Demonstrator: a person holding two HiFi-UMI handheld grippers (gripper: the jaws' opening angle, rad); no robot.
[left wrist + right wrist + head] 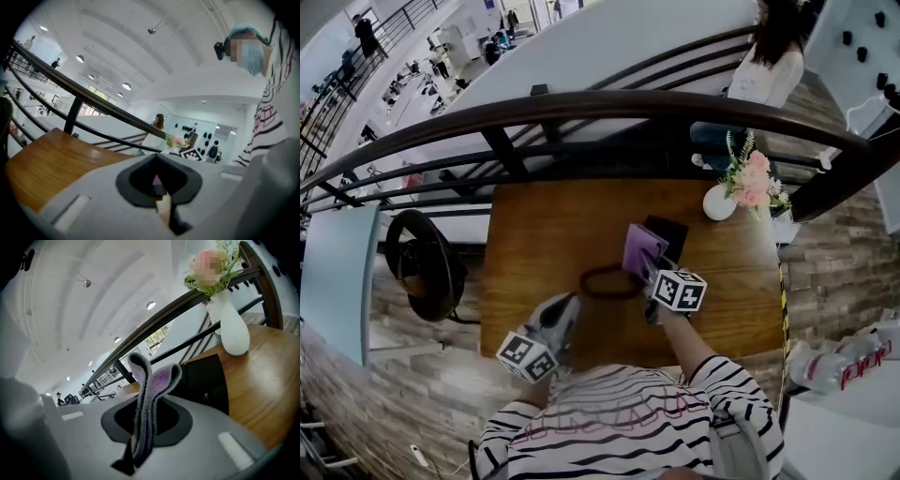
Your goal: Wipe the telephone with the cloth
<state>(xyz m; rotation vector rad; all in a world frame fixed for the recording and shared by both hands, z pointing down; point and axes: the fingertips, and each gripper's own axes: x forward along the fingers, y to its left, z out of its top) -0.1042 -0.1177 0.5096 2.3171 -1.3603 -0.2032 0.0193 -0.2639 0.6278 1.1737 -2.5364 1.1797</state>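
**Cloth pinched in the right gripper, telephone just ahead of it**

The right gripper (142,442) was clenched on the folded purple cloth (157,380), which stood up out of the jaws. The black telephone (206,380) lay flat on the wooden table (534,244), just beyond and slightly right of those jaws. Its long side seemed to run away from the person, though the cloth hid part of it. The right gripper was much the nearer. The left gripper (570,305) hung back by the table's near edge, jaws closed on nothing. There were one telephone, one cloth, one white vase (718,202) of flowers, one dark ring (609,282) on the wood, and two grippers.
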